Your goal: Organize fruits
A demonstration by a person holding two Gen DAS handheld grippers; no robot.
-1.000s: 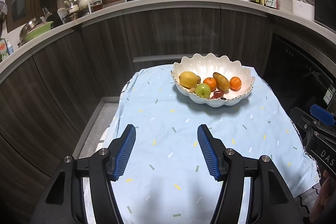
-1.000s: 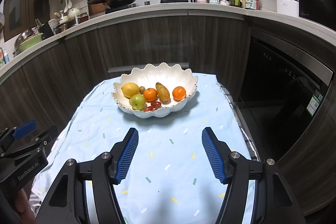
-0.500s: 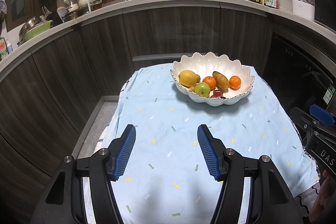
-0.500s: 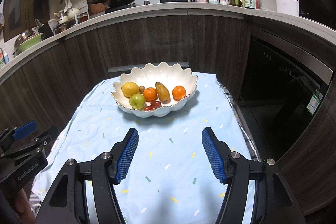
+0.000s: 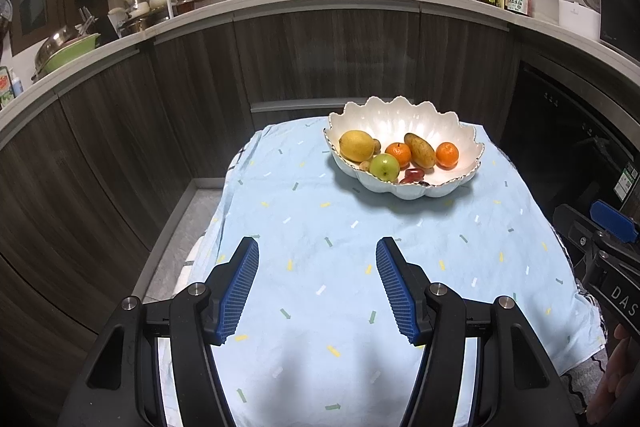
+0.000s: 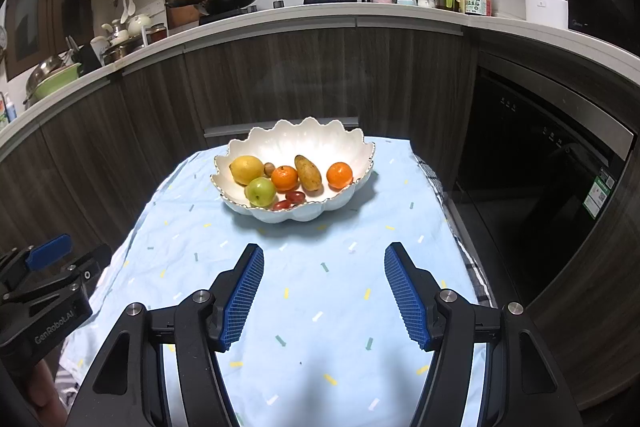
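The cloth [image 5: 304,227] is covering the table, pale blue with small flecks, and nothing but the bowl is sitting on it in either view. The bowl [image 6: 296,143], white and scalloped, is resting toward the far end, and all the fruit in sight is lying inside it: a lemon [image 6: 247,169] at the left, a green apple [image 6: 260,191] in front of it, 2 oranges [image 6: 285,177] with a long brownish fruit [image 6: 308,173] lying between them, 2 small red fruits [image 6: 291,200] at the near rim, and a small brown one, too small to name, tucked behind the lemon. The left gripper [image 5: 317,285] is hovering over the near cloth with its fingers spread wide and holding nothing; the right gripper [image 6: 324,291] is doing the same just beside it. This is fitting either fruit already gathered into the bowl or fruit waiting to be sorted out of it, so the pictures are not settling which step is in hand. Whichever it is, any grasp is calling for care: the round fruit is likely rolling under a skewed pinch, so the pads should be closing across the widest part, coming over the tall rim rather than through it, and the small red ones are needing a light squeeze.
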